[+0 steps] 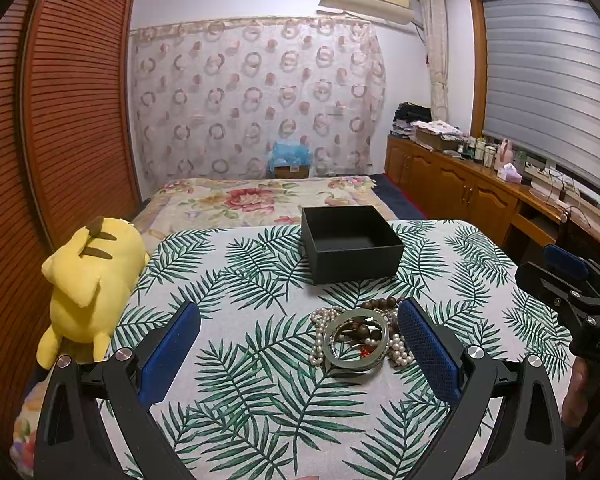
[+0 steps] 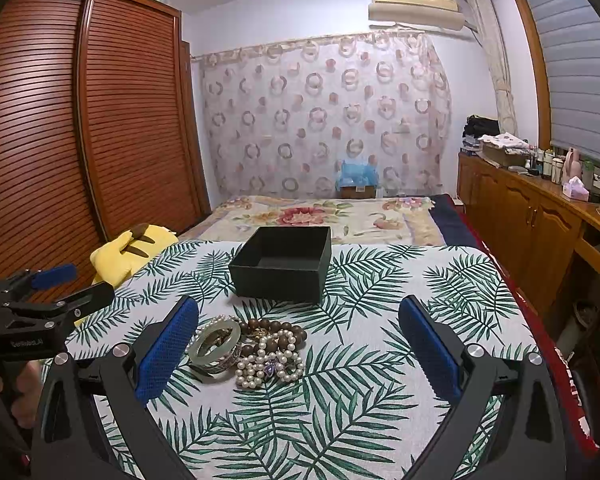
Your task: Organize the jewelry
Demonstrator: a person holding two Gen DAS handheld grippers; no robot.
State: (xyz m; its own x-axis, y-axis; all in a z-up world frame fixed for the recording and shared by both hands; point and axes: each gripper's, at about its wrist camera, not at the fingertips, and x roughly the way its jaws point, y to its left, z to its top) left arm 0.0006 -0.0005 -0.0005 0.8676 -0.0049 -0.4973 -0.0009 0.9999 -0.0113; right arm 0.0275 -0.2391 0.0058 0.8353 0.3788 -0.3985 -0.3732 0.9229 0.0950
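A pile of jewelry lies on the leaf-print cloth: a pale green bangle [image 1: 356,338] [image 2: 215,341], a white pearl string [image 1: 319,336] [image 2: 266,368] and brown wooden beads [image 1: 380,303] [image 2: 278,328]. An empty black open box [image 1: 350,242] [image 2: 284,264] stands just behind the pile. My left gripper [image 1: 300,354] is open, above the cloth, with the pile near its right finger. My right gripper [image 2: 298,354] is open, with the pile near its left finger. Each gripper also shows at the edge of the other's view: the right one [image 1: 572,280] and the left one [image 2: 40,296].
A yellow plush toy [image 1: 88,280] [image 2: 134,252] lies at the table's left edge. A bed with a floral cover [image 1: 260,200] lies behind the table. Wooden cabinets [image 1: 460,184] with clutter run along the right, a slatted wardrobe [image 1: 72,100] along the left.
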